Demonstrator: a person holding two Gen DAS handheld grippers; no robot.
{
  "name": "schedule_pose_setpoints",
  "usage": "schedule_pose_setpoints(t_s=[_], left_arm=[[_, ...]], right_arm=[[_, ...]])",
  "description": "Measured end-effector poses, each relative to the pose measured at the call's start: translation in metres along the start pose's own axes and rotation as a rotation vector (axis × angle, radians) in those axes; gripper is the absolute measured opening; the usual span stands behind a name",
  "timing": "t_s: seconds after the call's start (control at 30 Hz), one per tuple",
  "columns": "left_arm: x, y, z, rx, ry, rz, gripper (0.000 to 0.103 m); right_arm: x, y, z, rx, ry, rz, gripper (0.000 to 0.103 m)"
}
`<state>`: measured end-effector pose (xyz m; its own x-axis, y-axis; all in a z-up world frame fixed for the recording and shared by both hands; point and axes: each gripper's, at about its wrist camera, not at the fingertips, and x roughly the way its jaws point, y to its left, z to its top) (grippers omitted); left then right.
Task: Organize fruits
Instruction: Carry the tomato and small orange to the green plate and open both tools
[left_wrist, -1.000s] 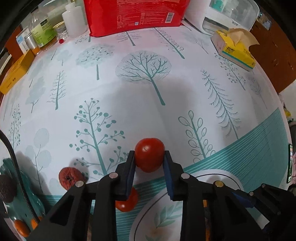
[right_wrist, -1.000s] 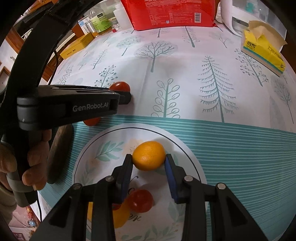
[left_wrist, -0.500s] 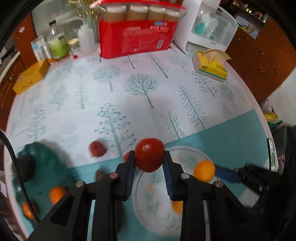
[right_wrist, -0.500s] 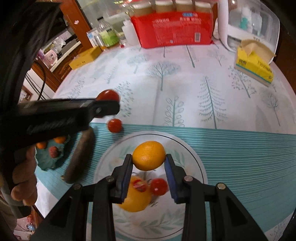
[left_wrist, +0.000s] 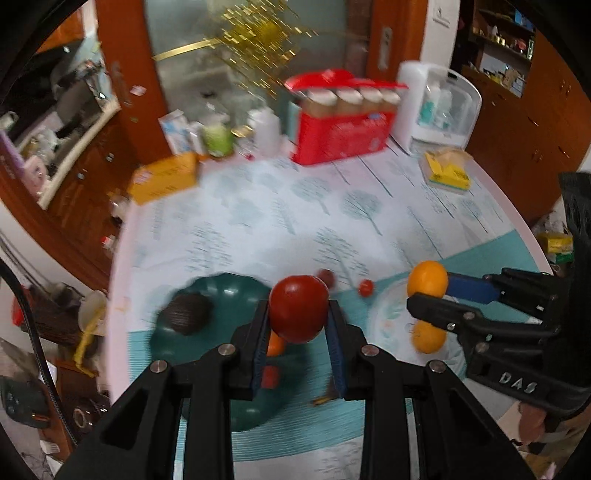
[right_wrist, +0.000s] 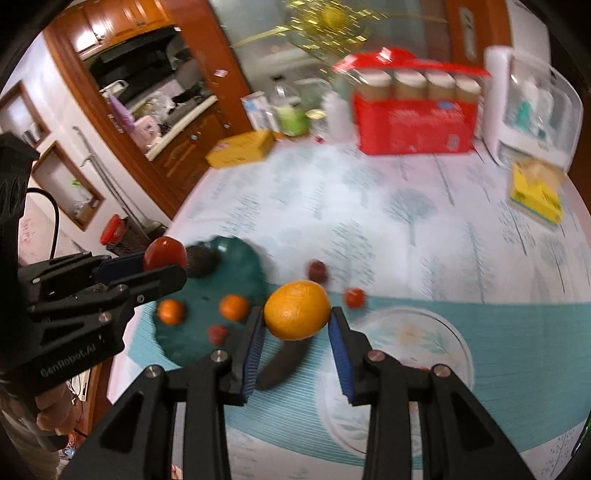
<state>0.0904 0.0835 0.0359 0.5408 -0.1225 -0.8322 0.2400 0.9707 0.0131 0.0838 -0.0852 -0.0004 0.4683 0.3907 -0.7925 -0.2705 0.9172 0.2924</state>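
Note:
My left gripper (left_wrist: 298, 321) is shut on a red tomato (left_wrist: 298, 308), held high above the table over the dark green dish (left_wrist: 221, 291). In the right wrist view that left gripper (right_wrist: 162, 264) shows at the left with the tomato (right_wrist: 164, 251). My right gripper (right_wrist: 296, 317) is shut on an orange (right_wrist: 296, 309), also lifted well above the table; in the left wrist view this right gripper (left_wrist: 428, 291) holds the orange (left_wrist: 427, 277) over the white plate (left_wrist: 384, 317). The green dish (right_wrist: 236, 258) holds small oranges (right_wrist: 233, 307), a dark avocado (right_wrist: 201, 261) and a red fruit (right_wrist: 217, 333).
A small tomato (right_wrist: 355, 297) and a dark red fruit (right_wrist: 317, 269) lie on the tree-print cloth beyond the white plate (right_wrist: 454, 339). A dark long vegetable (right_wrist: 284, 360) lies between dish and plate. A red package (right_wrist: 413, 125), yellow tissue box (right_wrist: 535, 195), white appliance (right_wrist: 532, 110) and bottles stand at the back.
Both grippers have risen far above the table with their fruit, so the whole table and room come into view. The left gripper has shifted over toward the green dish.

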Motion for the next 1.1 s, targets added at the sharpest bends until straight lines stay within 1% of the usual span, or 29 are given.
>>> schedule_pose_setpoints(t_s=[0.13, 0.2, 0.27, 0.37, 0.47, 0.53, 0.8, 0.97, 1.1], left_arm=[[-0.027, 0.035, 0.001, -0.017, -0.048, 0.039, 0.028], [-0.034, 0.054, 0.001, -0.021, -0.067, 0.078, 0.028], [-0.034, 0.069, 0.001, -0.031, -0.070, 0.093, 0.028], [-0.023, 0.096, -0.004, -0.057, -0.043, 0.084, 0.028], [0.000, 0.116, -0.014, -0.073, 0.003, 0.091, 0.028], [0.021, 0.128, -0.022, -0.089, 0.042, 0.078, 0.028], [0.111, 0.167, -0.052, -0.168, 0.196, 0.014, 0.028], [0.159, 0.173, -0.068, -0.210, 0.276, -0.037, 0.028], [0.177, 0.169, -0.072, -0.207, 0.298, -0.082, 0.028]], right_arm=[[-0.008, 0.040, 0.026, -0.030, -0.026, 0.024, 0.035], [-0.010, 0.059, 0.041, -0.041, -0.040, 0.040, 0.035], [-0.008, 0.073, 0.053, -0.047, -0.047, 0.059, 0.035], [0.006, 0.093, 0.065, -0.056, -0.046, 0.063, 0.035], [0.034, 0.107, 0.069, -0.046, -0.012, 0.056, 0.035], [0.054, 0.112, 0.068, -0.026, 0.021, 0.058, 0.035], [0.149, 0.115, 0.044, 0.037, 0.188, -0.008, 0.036], [0.197, 0.111, 0.026, 0.068, 0.277, -0.059, 0.036], [0.219, 0.110, 0.016, 0.068, 0.318, -0.093, 0.036]])
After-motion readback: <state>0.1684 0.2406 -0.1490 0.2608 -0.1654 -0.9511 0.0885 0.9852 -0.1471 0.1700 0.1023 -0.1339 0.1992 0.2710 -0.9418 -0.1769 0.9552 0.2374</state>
